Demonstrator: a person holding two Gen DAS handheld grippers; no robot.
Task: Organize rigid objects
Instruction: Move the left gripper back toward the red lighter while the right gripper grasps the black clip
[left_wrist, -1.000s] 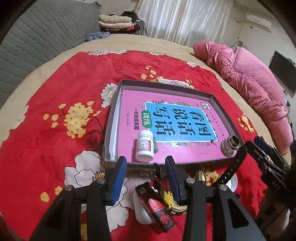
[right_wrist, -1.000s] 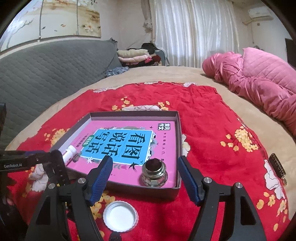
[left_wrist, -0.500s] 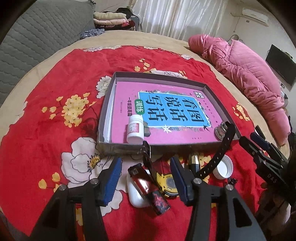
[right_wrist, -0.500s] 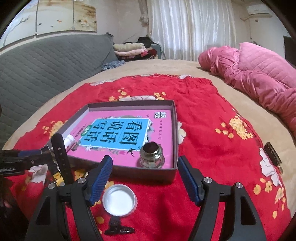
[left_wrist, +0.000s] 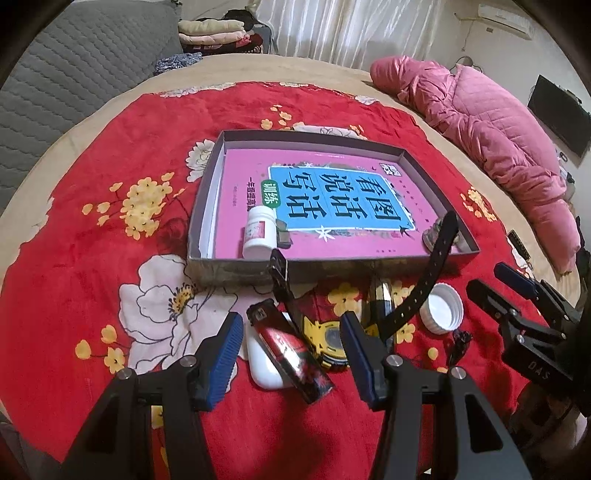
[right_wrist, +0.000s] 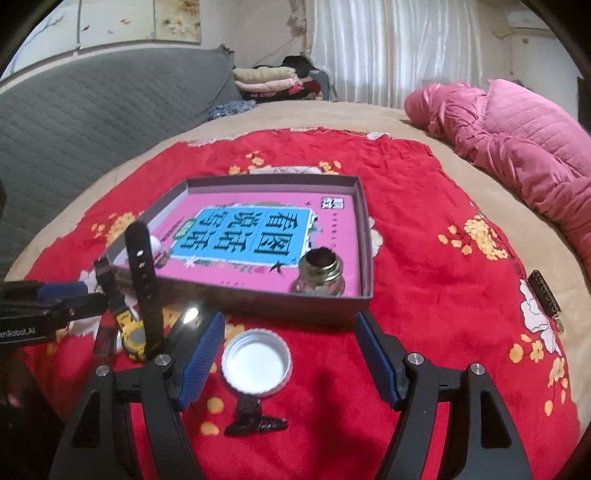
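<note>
I've pulled both released tongs, left (left_wrist: 291, 354) and right (right_wrist: 288, 354), back from the tray (left_wrist: 236, 267); the lighter (left_wrist: 291, 360) at six o'clock looks next.

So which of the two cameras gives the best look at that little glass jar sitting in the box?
The right wrist view. There the glass jar stands unobstructed in the near right corner of the box, its threaded neck and dark contents visible. In the left wrist view the glass jar is mostly hidden behind the black watch strap.

Both wrist views low, close, facing tray (left_wrist: 207, 206) from near edge; tray (right_wrist: 364, 236), white cap (right_wrist: 256, 363) shared
</note>
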